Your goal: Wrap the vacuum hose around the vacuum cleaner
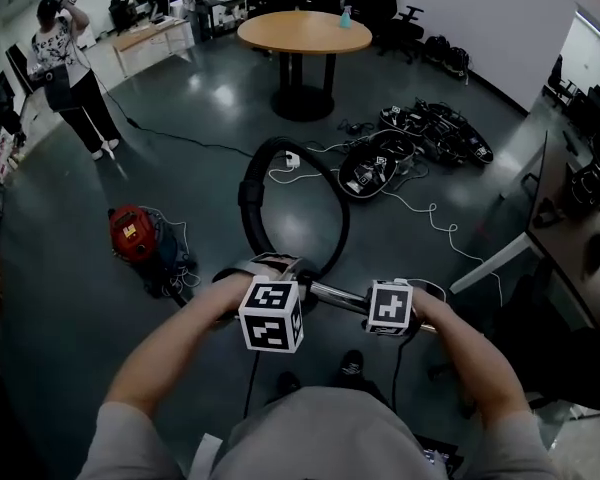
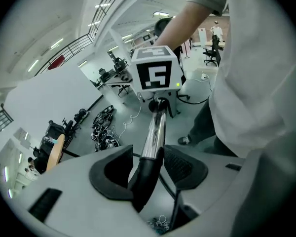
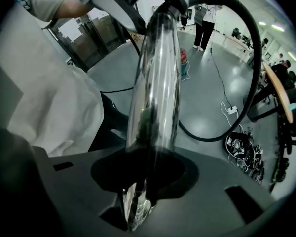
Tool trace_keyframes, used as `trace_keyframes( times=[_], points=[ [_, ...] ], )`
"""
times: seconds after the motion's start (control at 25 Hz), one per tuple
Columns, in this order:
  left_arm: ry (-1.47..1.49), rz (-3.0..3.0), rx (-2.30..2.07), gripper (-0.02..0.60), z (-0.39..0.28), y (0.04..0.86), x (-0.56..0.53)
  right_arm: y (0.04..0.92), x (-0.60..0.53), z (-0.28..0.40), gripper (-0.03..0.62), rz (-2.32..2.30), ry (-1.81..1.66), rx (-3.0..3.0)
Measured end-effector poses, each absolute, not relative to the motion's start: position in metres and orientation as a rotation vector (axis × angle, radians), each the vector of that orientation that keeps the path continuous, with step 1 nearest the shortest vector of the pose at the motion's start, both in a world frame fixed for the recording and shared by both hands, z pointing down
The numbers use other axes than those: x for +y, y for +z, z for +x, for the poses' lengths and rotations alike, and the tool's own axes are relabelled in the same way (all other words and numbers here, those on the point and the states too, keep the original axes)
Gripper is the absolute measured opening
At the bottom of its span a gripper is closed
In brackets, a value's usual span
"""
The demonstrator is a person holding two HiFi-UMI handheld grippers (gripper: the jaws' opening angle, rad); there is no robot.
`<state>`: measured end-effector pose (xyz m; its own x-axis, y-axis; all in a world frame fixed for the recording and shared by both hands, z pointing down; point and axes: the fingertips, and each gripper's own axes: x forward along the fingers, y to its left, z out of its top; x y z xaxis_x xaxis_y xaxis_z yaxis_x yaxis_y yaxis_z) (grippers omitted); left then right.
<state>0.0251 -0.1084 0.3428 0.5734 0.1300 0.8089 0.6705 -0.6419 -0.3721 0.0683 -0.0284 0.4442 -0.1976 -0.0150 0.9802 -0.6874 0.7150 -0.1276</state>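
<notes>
Hose (image 1: 250,190): black, arcs in a wide loop ahead of the hands; judged light and bendy, likely to spring open if let go.
Chrome tube (image 1: 338,293): stiff and shiny, held between both grippers; judged slippery.
Best hold: the black handle (image 2: 145,181) or the hose itself, rather than bare chrome.
Left gripper (image 2: 148,167): clamped on the black handle where the tube meets the hose.
Right gripper (image 3: 144,177): clenched on the chrome tube.
Vacuum cleaner (image 1: 130,232): red, on the floor to the left, well apart from the hands; hose not yet wound round it.
Containers: only the cleaner's closed body; contents not visible.
</notes>
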Motion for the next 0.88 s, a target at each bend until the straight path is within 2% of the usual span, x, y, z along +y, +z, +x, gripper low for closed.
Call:
trace_keyframes(
  times=[0.16,0.56,0.68,0.88],
  points=[
    [-1.028,-2.134,-0.613,0.196,0.042,0.329,-0.098,0.441,-0.048,0.075,0.126,0.540,0.626,-1.694],
    [-1.322,-1.853,-0.459,0.196,0.060,0.393,-0.128,0.427,-0.067,0.098,0.126,0.416,0.483,-1.730],
    [-1.402,-1.930,-0.468,0.146,0.067,0.407,-0.122,0.425,-0.064,0.110,0.121,0.394,0.451,-1.751],
    [-1.452,-2.166,-0.467,0.144,0.080,0.414,-0.113,0.412,-0.080,0.126,0.114,0.440,0.268,-1.809]
  ],
)
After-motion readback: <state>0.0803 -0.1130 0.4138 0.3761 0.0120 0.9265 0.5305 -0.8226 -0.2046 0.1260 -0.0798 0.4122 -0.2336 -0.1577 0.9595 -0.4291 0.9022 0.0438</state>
